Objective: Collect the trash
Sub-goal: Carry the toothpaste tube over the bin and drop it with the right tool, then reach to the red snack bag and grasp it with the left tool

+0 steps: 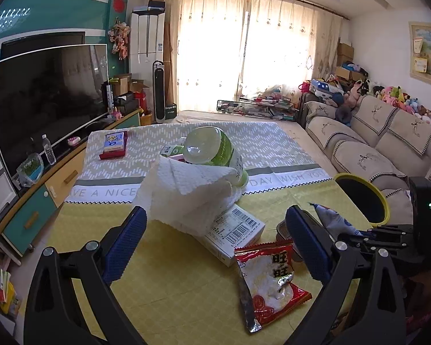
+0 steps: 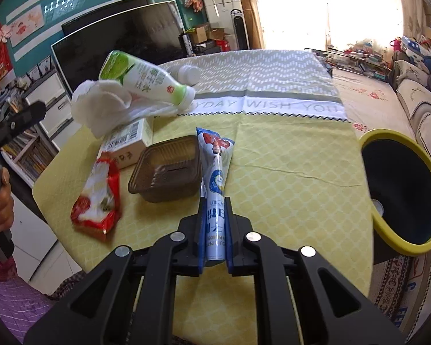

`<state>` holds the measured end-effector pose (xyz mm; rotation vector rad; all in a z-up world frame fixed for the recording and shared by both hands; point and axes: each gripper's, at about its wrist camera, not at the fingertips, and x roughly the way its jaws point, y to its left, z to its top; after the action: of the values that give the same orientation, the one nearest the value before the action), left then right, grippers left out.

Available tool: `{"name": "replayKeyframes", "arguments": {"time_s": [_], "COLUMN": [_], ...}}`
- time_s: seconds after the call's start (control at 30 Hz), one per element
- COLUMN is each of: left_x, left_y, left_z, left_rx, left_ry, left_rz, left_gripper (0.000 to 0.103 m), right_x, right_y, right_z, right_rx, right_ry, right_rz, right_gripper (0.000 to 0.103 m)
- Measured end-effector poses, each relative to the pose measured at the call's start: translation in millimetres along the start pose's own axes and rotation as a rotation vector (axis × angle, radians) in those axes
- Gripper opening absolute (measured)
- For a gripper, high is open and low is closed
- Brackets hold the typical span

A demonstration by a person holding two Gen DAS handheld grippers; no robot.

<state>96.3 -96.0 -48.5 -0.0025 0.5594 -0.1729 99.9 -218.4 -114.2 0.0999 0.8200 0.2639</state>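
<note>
My right gripper is shut on the lower end of a blue and white snack packet, which sticks out forward over the yellow tablecloth. The same packet shows at the right of the left wrist view. My left gripper stands open, its blue pads wide apart. Between and just beyond them lie a red snack wrapper, a white barcoded box and a crumpled paper towel with a green bottle on top. A brown plastic tray sits left of the packet.
A black bin with a yellow rim stands off the table's right edge, beside a beige sofa. A red tissue box lies at the far left of the table. A television on a cabinet runs along the left.
</note>
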Motion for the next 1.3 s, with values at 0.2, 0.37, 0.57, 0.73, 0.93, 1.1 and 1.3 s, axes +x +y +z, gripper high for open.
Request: {"name": "replayKeyframes", "arguments": {"time_s": [0.2,0.37,0.57,0.73,0.93,1.1,1.3], "left_x": [3.9,6.5,13.5,19.2,25.0,29.8,39.0], "left_y": [-1.1,-1.5,-8.4,-13.9,-23.5,-29.1,-42.4], "left_z": [-2.3,-3.6,-6.8,-6.7,-8.4,-14.4,-29.9], "left_rx": [0.000,0.009,0.019,0.032,0.051,0.053,0.033], "left_ry": [0.010,0.016,0.036,0.049,0.069,0.109,0.191], "left_rz": [0.000,-0.003,-0.005,-0.007,-0.016,-0.042,-0.081], "left_gripper": [0.096,0.096,0.096,0.096,0.096,0.096,0.096], "right_x": [-20.0,-40.9,-34.0,-20.6,-25.9,-31.4,-32.0], "right_y": [-33.9,-91.3,-166.3,-197.2,-200.7,-183.3,-170.2], "right_z": [7.8,16.1,18.5,21.3,17.4,11.0,2.8], "right_rx": [0.077,0.202,0.345,0.381,0.410,0.385,0.396], "right_ry": [-0.065,-0.126,-0.079,-0.067,-0.107,-0.111,-0.107], "right_rz": [-0.087,-0.234,-0.424,-0.500,-0.520,-0.508,-0.468], "right_gripper": [0.010,0.011,0.013,0.027,0.051,0.055,0.057]}}
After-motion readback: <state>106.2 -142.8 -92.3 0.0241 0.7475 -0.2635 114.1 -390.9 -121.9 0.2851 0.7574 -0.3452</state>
